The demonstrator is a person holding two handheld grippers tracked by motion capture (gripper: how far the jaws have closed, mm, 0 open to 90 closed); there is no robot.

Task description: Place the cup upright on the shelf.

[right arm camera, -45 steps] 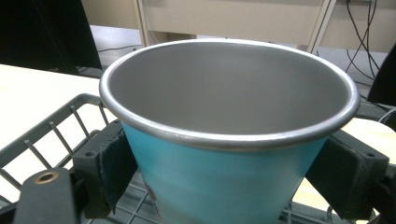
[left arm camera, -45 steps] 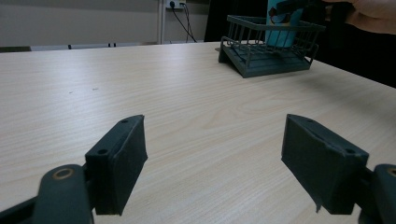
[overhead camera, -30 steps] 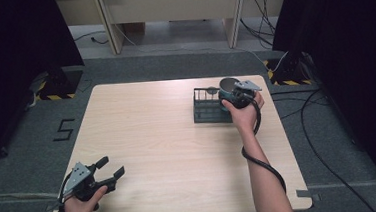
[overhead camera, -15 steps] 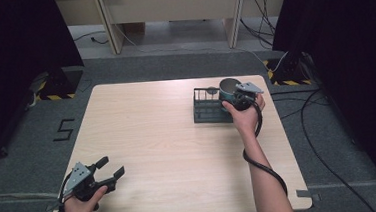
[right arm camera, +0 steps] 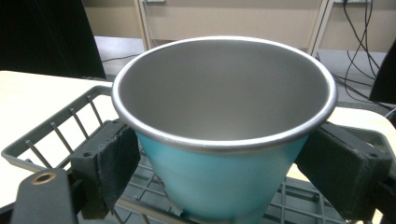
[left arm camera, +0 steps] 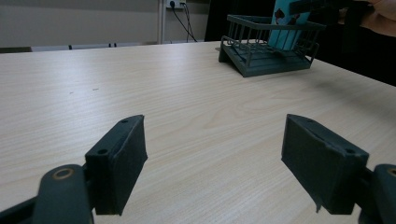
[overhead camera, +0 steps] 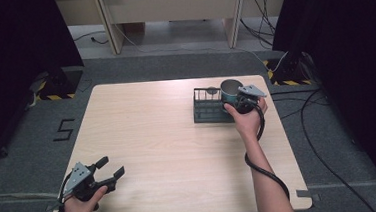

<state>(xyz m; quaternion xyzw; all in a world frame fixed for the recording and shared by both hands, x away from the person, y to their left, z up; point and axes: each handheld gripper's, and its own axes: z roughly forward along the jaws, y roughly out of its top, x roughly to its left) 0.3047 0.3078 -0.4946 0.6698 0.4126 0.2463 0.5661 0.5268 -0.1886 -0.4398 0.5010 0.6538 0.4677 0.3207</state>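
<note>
A teal cup (overhead camera: 231, 89) with a bare steel inside stands upright in the right end of a dark grey wire rack (overhead camera: 206, 112) at the table's far right. My right gripper (overhead camera: 235, 96) is shut on the cup, its pads (right arm camera: 116, 158) pressed on the cup's teal wall (right arm camera: 224, 177) just under the rim. The rack's wire rail (right arm camera: 56, 130) runs below and to the left of the cup. My left gripper (overhead camera: 111, 167) rests low at the table's near left corner, open with nothing between its jaws (left arm camera: 215, 172). From there the rack (left arm camera: 266, 63) and cup (left arm camera: 285, 25) sit far off.
The light wooden table (overhead camera: 169, 147) is bare between the two grippers. The right gripper's black cable (overhead camera: 260, 168) loops along the forearm over the table's right side. Dark curtains flank the table, and cables lie on the grey floor (overhead camera: 324, 141) at right.
</note>
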